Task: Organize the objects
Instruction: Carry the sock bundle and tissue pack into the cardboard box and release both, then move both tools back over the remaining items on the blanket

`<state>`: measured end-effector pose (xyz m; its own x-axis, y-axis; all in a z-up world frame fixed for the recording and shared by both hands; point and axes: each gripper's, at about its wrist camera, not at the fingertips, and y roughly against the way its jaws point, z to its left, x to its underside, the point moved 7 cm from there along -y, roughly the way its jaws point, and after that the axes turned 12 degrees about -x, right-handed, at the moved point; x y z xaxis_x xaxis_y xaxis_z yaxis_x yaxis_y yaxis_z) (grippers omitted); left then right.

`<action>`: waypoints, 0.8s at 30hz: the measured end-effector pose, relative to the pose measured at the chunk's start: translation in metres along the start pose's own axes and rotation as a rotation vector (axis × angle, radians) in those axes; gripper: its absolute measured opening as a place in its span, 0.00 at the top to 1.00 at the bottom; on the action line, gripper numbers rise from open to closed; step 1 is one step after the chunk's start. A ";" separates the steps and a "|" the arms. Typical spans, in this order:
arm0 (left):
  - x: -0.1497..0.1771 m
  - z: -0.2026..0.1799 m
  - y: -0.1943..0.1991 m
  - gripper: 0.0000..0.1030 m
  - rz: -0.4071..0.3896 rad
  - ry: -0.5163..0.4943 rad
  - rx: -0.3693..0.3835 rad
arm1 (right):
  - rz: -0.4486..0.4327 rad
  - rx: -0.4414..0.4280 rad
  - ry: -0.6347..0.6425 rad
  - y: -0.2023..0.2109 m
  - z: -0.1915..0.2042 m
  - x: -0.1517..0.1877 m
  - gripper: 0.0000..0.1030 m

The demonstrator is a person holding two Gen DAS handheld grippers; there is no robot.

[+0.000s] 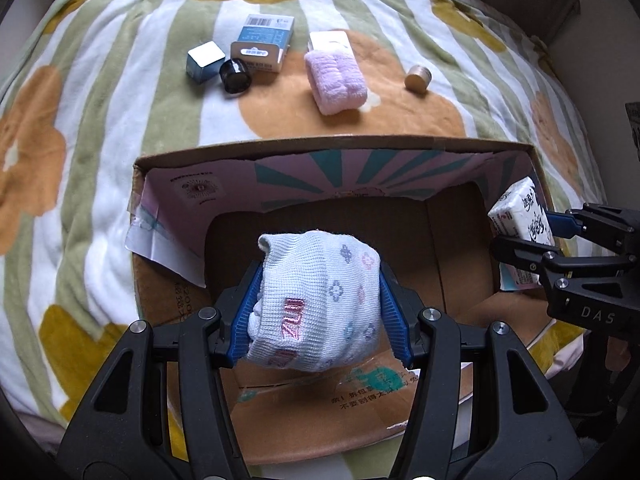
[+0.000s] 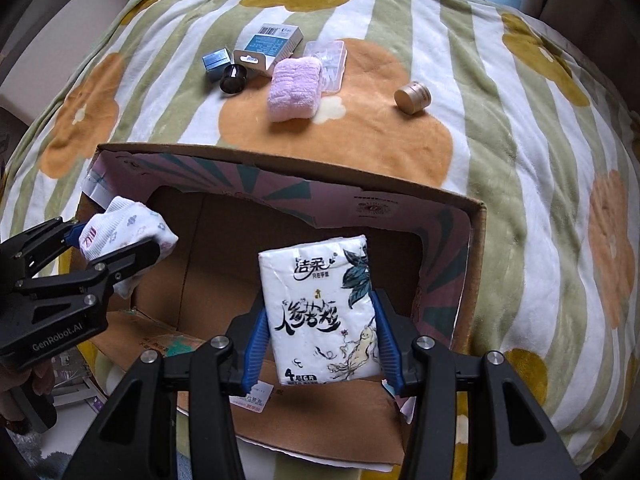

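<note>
My left gripper [image 1: 320, 300] is shut on a rolled white sock [image 1: 316, 300] with pastel patterns, held over the open cardboard box [image 1: 332, 146]. My right gripper [image 2: 320, 340] is shut on a white tissue pack [image 2: 320, 312] with black calligraphy, held over the box's right side [image 2: 476, 216]. Each gripper shows in the other view: the right gripper [image 1: 532, 236] with the tissue pack [image 1: 520, 216], the left gripper [image 2: 108, 240] with the sock [image 2: 128, 228]. The box floor below looks bare.
On the flowered blanket [image 1: 100, 120] beyond the box lie a folded pink towel [image 1: 336, 80], a clear plastic case [image 1: 330, 42], a blue-white carton [image 1: 264, 42], a small silver-blue cube box [image 1: 205, 60], a black jar [image 1: 236, 76] and a gold round tin [image 1: 418, 77].
</note>
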<state>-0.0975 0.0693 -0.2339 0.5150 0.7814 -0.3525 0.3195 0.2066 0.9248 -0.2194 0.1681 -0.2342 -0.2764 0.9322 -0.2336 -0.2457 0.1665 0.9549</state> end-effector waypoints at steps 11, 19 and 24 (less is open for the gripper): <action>0.003 0.002 0.016 0.01 -0.007 0.014 0.015 | -0.076 0.033 -0.354 0.003 -0.006 0.002 0.16; 0.008 0.018 0.031 0.01 0.000 0.034 -0.015 | -0.063 -0.005 -0.358 0.008 0.001 0.008 0.01; 0.011 0.026 0.044 0.01 -0.011 0.036 -0.019 | -0.071 -0.013 -0.365 0.016 0.006 0.007 0.01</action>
<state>-0.0573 0.0721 -0.2013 0.4826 0.7997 -0.3573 0.3095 0.2259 0.9237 -0.2200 0.1793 -0.2194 0.0909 0.9721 -0.2161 -0.2646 0.2328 0.9359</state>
